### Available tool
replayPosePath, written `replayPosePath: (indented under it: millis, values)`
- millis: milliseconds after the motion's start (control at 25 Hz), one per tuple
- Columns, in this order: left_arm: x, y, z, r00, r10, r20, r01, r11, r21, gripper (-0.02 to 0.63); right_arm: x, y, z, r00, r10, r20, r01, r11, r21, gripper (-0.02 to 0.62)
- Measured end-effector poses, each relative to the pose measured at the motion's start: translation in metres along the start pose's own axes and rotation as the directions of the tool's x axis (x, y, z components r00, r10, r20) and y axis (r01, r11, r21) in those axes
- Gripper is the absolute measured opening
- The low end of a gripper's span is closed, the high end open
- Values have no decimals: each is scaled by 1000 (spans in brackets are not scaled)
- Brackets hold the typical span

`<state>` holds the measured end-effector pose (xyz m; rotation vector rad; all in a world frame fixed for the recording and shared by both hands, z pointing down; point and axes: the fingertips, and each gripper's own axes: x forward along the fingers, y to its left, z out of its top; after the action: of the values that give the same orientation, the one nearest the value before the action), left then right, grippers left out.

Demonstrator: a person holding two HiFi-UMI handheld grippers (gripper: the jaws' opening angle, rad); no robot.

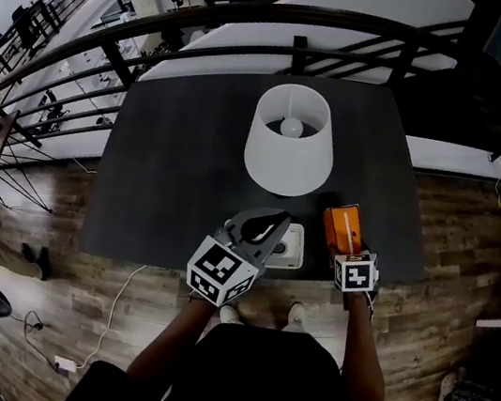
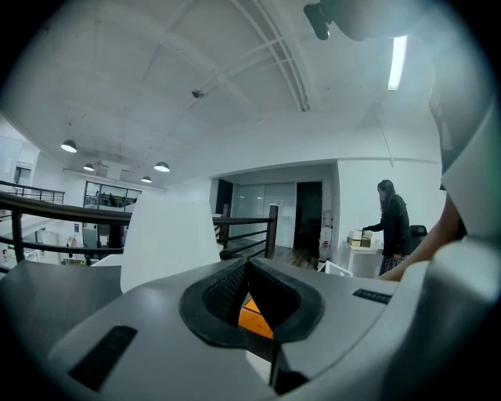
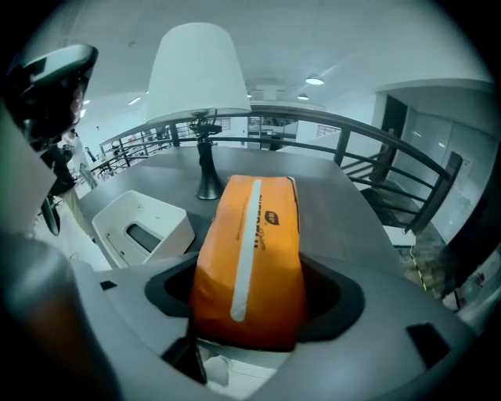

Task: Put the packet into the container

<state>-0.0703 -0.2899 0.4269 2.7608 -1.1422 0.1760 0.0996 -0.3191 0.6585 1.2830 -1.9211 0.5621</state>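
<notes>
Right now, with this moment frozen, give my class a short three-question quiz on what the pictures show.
1. Which claw grips the orange packet?
2. What stands on the table beyond the white container? A lamp; B kettle; C vase.
3. True or false: the packet already lies inside the container.
Key: 1 the right claw; 2 A; 3 false.
</notes>
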Motion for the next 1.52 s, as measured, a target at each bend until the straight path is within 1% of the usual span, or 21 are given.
replayPosePath:
  millis: [80,160,320,400,480,560,720,960,1120,1280,1400,1520]
  values:
    - [-1,0,-1,1000,7,0,-7,1000,-4,9,-3,2,5,1000,30,4,-30,997,-64,334]
    - [-1,0,-1,1000,13,-1,-13,1000,-6,9,-9,8,10,997,78,1,-77,990,-121,334]
    - [-7,3,-3,1000,31,4,-31,999,-12,9,-21,29,24,981,196,7,-190,961,-202,334]
    - [-9,6,-4,999,45,5,-44,999,-18,9,-25,38,28,969,246,-3,-238,938,-252,334]
    - [-12,9,-4,998,59,5,-59,998,-19,9,-28,47,32,959,282,-32,-277,906,-319,334]
    - [-15,12,-4,997,73,8,-73,997,-21,9,-30,57,35,949,308,-61,-307,872,-380,334]
    - [-23,15,-5,995,98,6,-98,995,-22,9,-29,76,45,930,356,-85,-354,813,-462,334]
    - [-45,28,-5,984,179,9,-178,983,-33,9,-24,113,53,889,428,-164,-436,680,-590,334]
    - [-64,37,-7,970,241,10,-241,970,-47,9,-21,140,58,854,484,-192,-482,596,-642,334]
    - [-80,41,-9,953,303,15,-302,952,-52,9,-20,164,59,815,528,-239,-529,507,-681,334]
    - [-96,49,-10,933,359,15,-358,932,-56,9,-19,183,58,781,556,-283,-560,424,-712,334]
    - [-108,54,-12,912,410,10,-409,910,-65,9,-22,193,53,753,550,-361,-596,338,-729,334]
